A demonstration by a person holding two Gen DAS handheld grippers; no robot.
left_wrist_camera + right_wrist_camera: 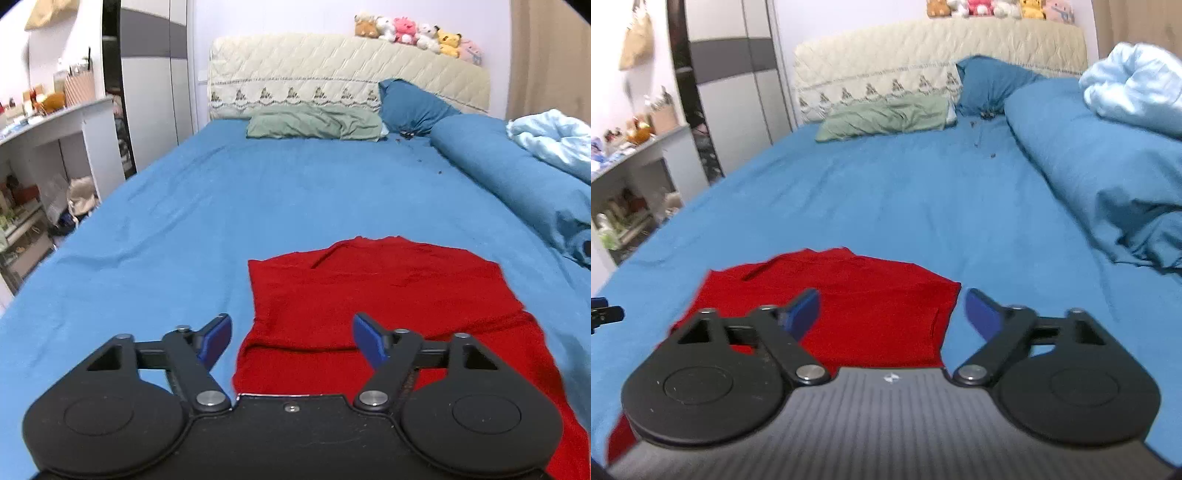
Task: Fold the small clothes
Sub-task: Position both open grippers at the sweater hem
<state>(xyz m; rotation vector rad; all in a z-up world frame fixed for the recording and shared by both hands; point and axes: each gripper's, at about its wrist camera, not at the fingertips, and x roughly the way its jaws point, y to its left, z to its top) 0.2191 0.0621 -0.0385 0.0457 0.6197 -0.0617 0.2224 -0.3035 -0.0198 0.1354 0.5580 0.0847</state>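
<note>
Plainly, the left gripper (291, 338) hung over the near left edge of the red garment (384, 291), fingers spread wide and holding nothing. That garment lay flat on the blue bedsheet (177, 221), a fold ridge across its near part. It looked a soft, light knit, limp rather than stiff, best pinched at a corner or hem. The right gripper (892, 314), also wide and empty, straddled the garment's right edge; motion blur there left its height uncertain.

The left gripper (291, 338) is showing black linkage arms, silver pivot screws and blue fingers (218, 338); the right gripper (892, 317) is wearing a ribbed grey body.
</note>
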